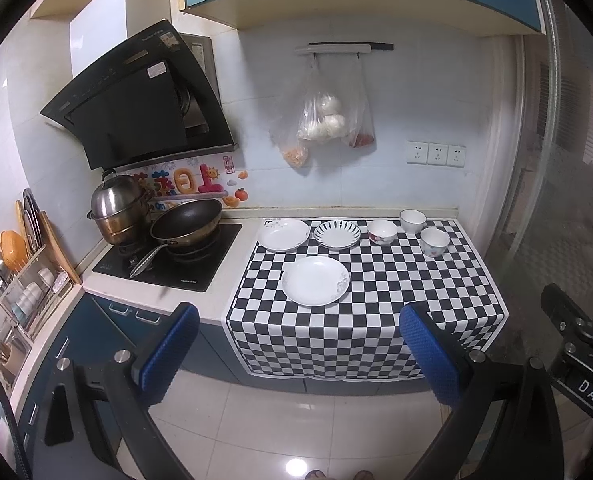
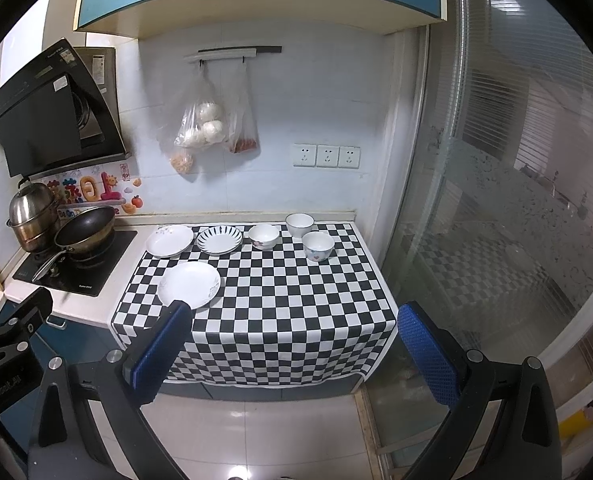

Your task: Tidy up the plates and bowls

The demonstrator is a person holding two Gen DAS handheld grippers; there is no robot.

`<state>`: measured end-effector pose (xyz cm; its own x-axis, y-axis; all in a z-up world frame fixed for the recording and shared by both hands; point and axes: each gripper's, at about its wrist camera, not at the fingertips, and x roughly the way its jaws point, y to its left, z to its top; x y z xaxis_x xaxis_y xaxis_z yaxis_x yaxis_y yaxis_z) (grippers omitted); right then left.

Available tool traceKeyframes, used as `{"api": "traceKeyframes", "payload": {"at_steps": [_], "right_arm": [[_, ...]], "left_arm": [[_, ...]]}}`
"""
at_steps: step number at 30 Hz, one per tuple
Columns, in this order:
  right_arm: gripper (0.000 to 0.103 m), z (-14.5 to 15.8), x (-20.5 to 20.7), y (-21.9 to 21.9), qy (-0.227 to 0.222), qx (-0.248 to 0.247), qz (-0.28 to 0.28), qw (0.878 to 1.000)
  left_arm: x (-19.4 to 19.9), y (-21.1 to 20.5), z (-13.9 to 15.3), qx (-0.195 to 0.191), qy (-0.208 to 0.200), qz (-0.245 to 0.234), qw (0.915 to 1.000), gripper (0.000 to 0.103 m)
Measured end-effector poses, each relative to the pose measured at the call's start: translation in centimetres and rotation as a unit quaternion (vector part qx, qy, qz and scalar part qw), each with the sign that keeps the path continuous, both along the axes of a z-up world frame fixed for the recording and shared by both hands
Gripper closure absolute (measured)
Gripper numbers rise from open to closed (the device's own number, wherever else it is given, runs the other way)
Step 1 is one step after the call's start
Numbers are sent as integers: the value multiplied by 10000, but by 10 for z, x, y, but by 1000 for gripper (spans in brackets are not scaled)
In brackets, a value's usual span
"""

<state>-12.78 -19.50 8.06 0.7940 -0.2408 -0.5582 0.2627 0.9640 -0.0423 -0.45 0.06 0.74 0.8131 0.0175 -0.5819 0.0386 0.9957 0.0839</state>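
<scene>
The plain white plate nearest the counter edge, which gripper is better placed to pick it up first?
Probably the left. The plain white plate sits centred between the open left gripper fingers, while the open right gripper is aimed further right, with the plate behind its left finger.

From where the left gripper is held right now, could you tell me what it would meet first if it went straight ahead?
Probably the lone white plate at the near side of the checkered cloth. The open left gripper is back over the floor, and that plate sits centred between its fingers; depth is uncertain, so it might meet the cloth's hanging front first.
</scene>
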Motion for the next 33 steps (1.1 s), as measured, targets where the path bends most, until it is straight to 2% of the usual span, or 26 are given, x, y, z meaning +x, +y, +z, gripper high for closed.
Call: {"api": "traceKeyframes", "payload": {"at_steps": [4, 10, 15, 18, 24, 30, 33], "right_arm": [[0, -1, 4, -5, -5, 47, -31, 10000], [0, -19, 28, -26, -221, 366, 34, 9991], [0, -51, 69, -39, 2, 438, 269, 9987], [0, -73, 104, -44, 258, 485, 470, 9974], [0, -106, 170, -41, 510, 298, 523, 9969], [0, -137, 253, -31, 743, 121, 428, 9962], [0, -154, 301, -23, 908, 78, 305, 9954]], "left_arm": [[3, 0, -6, 5, 5, 48, 10000, 0], [31, -5, -26, 79, 8, 174, 9998, 0], [72, -8, -48, 281, 20, 647, 9975, 0], [98, -7, -66, 293, 138, 864, 9957, 0], [152, -9, -100, 309, 386, 979, 9940, 0], [218, -8, -133, 261, 740, 790, 9938, 0], [263, -4, -149, 249, 905, 617, 9937, 0]]}}
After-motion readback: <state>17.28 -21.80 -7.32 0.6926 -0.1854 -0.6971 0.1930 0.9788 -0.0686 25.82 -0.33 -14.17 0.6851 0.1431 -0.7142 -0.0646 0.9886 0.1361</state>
